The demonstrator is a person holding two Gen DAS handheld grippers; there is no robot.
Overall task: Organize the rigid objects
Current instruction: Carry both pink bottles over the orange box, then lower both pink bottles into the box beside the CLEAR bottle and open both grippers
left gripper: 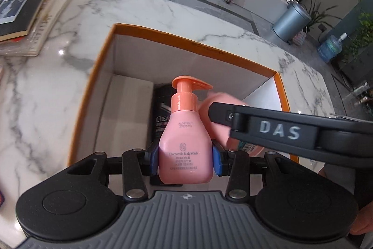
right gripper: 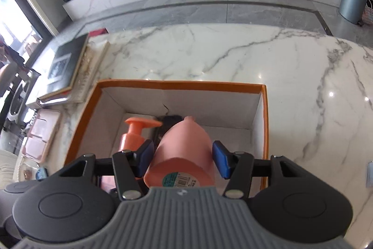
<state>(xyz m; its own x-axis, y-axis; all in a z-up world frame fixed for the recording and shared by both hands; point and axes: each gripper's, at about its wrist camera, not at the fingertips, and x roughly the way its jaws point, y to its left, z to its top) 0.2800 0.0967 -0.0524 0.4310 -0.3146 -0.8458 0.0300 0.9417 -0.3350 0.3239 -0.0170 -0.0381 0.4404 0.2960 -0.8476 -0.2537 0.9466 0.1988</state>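
Pink plastic gave both bottles a smooth, slightly glossy skin, so each looked stiff enough to take a firm squeeze yet slick enough to slide if pinched near a taper. The pump bottle (left gripper: pixel 185 144), labelled as body wash, sat clamped in the left tool (left gripper: pixel 185 161), whose blue pads (left gripper: pixel 218 161) pressed on the two flat flanks of its wide lower body; that low, broad hold seemed the sound one, since the narrow neck and orange pump head would likely twist or snap under load. Its long axis ran straight away from the left tool, pump end foremost and spout turned to the right, with the whole bottle hanging over the open orange-rimmed box (left gripper: pixel 130 27) on the marble table (left gripper: pixel 70 62). The second pink bottle (right gripper: pixel 184 151) was gripped across its round body by the right tool (right gripper: pixel 184 159), its barcoded base toward the camera and its narrow top aimed forward and down into the same box (right gripper: pixel 177 85). How full either was could not be told, so weight stayed a guess; probably moderate. A black bottle (left gripper: pixel 160 116) already lay on the box floor beneath them.
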